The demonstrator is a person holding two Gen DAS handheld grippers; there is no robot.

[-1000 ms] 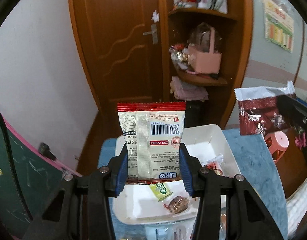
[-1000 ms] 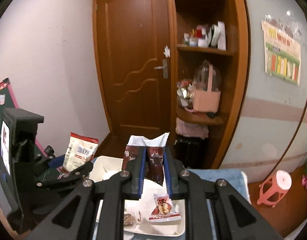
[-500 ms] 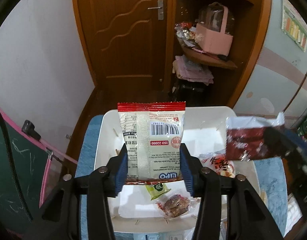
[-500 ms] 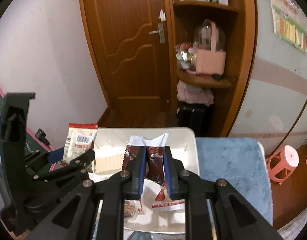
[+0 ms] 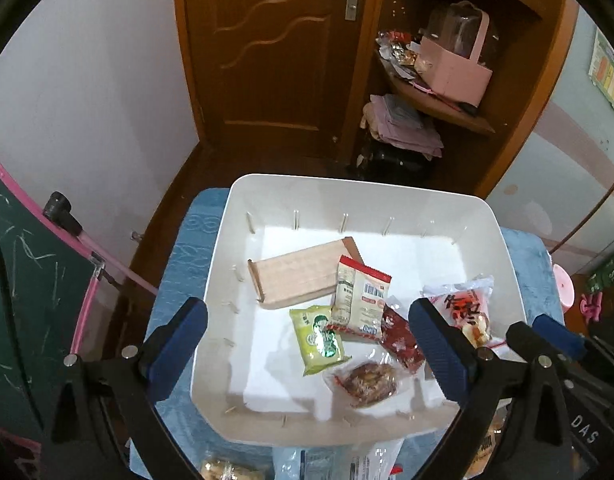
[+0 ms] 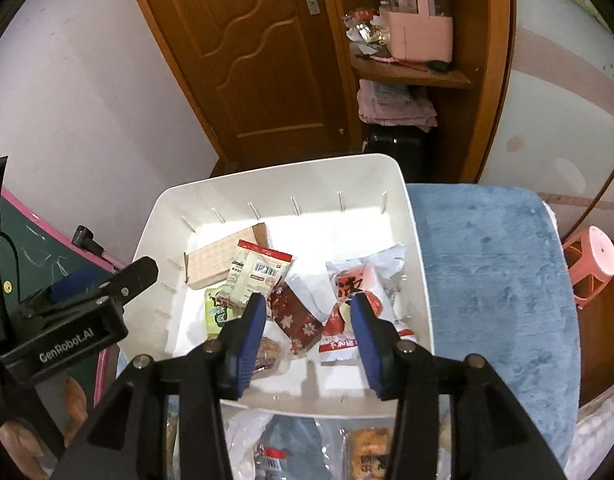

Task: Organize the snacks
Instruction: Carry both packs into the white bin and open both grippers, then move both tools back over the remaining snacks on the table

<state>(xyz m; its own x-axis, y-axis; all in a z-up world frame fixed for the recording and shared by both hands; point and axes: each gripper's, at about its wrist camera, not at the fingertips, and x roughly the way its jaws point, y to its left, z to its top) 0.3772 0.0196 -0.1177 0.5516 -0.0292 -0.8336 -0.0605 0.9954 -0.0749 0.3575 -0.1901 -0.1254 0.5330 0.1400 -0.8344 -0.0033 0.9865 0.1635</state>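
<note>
The cream packet (image 5: 361,304) (barcode and red edge visible) is seen lying in the white bin (image 5: 243,200), overlapping the green packet (image 5: 319,338). The dark red packet (image 6: 297,320) is beside it. Both the left gripper (image 5: 307,344) and right gripper (image 6: 307,332) are opening, nothing gripped. "GenRobot.AI" is printed on the left unit.

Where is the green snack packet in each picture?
Left wrist view: the green packet lies in the white bin, just left of middle, below the wooden box.
Right wrist view: the green packet peeks out lower left in the bin, partly hidden by the claw finger.
Shared landmark: the barcode packet overlaps its top right corner in both.
</note>
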